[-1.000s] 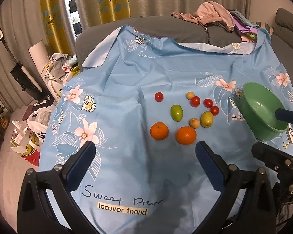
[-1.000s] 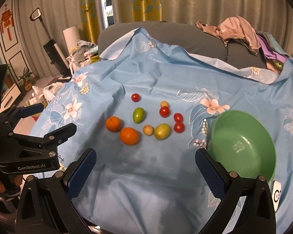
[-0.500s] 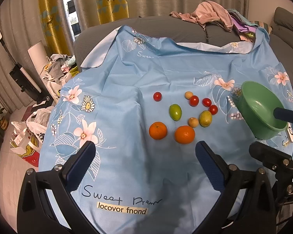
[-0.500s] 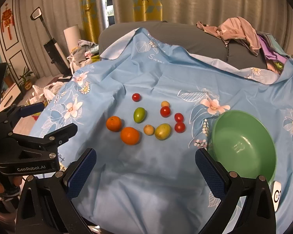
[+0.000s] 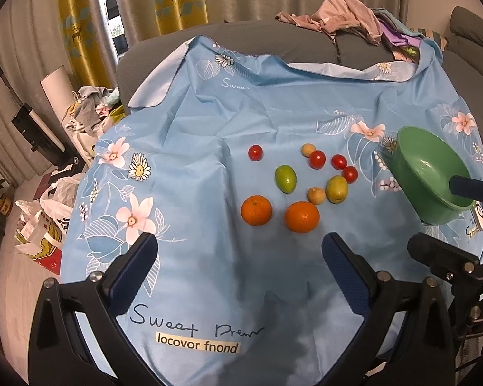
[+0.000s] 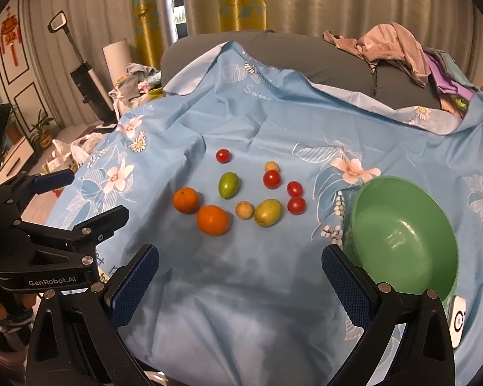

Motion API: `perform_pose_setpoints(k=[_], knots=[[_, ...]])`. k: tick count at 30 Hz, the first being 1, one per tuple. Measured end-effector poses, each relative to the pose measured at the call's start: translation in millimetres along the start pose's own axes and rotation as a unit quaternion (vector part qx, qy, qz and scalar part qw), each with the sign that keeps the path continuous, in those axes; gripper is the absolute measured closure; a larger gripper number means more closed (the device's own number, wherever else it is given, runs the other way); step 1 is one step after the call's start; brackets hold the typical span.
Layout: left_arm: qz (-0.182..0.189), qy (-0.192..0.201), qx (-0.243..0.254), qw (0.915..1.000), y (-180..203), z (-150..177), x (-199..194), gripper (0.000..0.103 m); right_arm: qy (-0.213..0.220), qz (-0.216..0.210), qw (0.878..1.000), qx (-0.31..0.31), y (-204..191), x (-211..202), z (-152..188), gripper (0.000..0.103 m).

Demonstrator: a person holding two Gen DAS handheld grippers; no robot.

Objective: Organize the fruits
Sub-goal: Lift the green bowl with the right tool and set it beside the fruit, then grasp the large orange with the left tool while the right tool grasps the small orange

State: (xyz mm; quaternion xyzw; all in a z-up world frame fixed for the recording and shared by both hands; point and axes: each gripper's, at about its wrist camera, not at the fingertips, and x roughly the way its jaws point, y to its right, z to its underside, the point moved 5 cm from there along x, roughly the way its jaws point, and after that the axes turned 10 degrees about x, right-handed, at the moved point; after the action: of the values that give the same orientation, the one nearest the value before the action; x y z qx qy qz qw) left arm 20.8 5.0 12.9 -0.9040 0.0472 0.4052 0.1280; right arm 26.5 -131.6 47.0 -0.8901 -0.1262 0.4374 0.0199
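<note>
Fruit lies in a loose cluster on a blue flowered cloth: two oranges, a green fruit, a yellow-green fruit, several red tomatoes and two small tan fruits. An empty green bowl stands right of them. My left gripper is open and empty, hovering in front of the oranges. My right gripper is open and empty, in front of the cluster and left of the bowl.
A grey sofa with a heap of clothes lies behind the cloth. Bags and a vacuum stand on the floor at left. A small white device lies by the bowl.
Both grippers have barely moved; the left view has drifted slightly. Both stay open and the fruit has not moved.
</note>
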Motion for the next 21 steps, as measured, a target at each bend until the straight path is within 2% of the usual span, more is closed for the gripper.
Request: perform_pose_setpoints(k=[21], knots=[[0.018,-0.016,0.005,0.9997,7.1,-2.3,19.4,0.001,-0.014,-0.004,1.000,0.014,13.4,18.5,1.5,0.001]])
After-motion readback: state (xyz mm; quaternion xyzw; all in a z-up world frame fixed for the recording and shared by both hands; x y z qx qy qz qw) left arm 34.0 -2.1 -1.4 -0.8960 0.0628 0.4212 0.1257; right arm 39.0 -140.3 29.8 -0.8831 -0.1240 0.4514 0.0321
